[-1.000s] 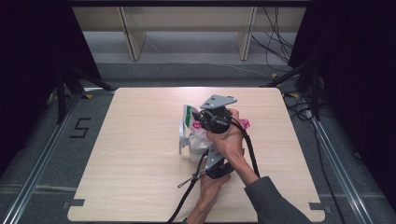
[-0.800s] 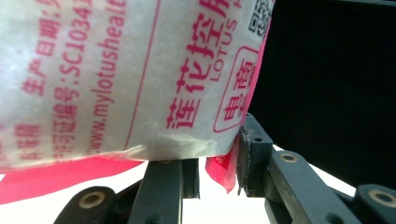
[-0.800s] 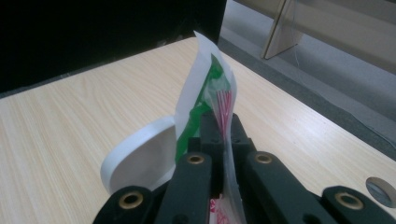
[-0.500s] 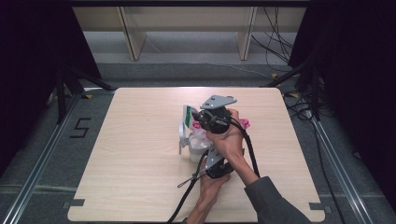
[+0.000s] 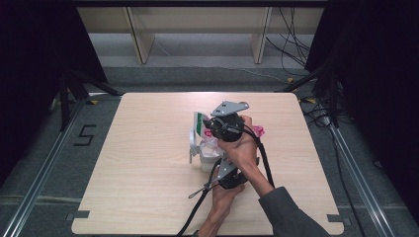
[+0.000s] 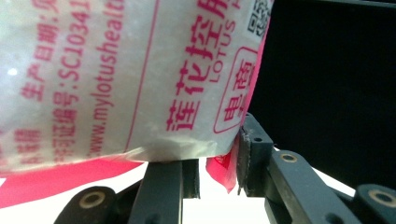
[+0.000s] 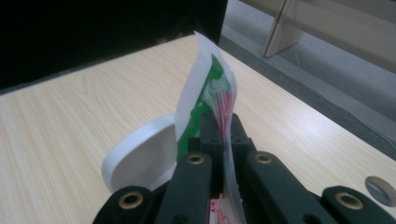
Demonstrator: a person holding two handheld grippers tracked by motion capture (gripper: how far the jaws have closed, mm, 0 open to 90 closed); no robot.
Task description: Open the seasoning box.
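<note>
A clear plastic bag (image 5: 199, 121) with red print and a green and white top edge is held up over the middle of the table. My right gripper (image 5: 203, 127), with the grey plate on top, is shut on the bag's top edge (image 7: 205, 93). My right gripper's (image 7: 219, 128) jaws press the film between them. Nearer the front edge, my left gripper (image 5: 220, 161) points up at the bag's underside. The printed bag (image 6: 116, 79) hangs just before my left gripper (image 6: 217, 163), whose narrow jaws close on its red bottom corner. The forearms cross.
A white round tub (image 5: 208, 161) stands under the bag, its lid (image 5: 192, 143) up at the left; that lid (image 7: 140, 158) is also seen behind the jaws. The light wooden table (image 5: 148, 148) has bare room on the left. Dark curtains and a shelf unit (image 5: 197, 29) stand beyond.
</note>
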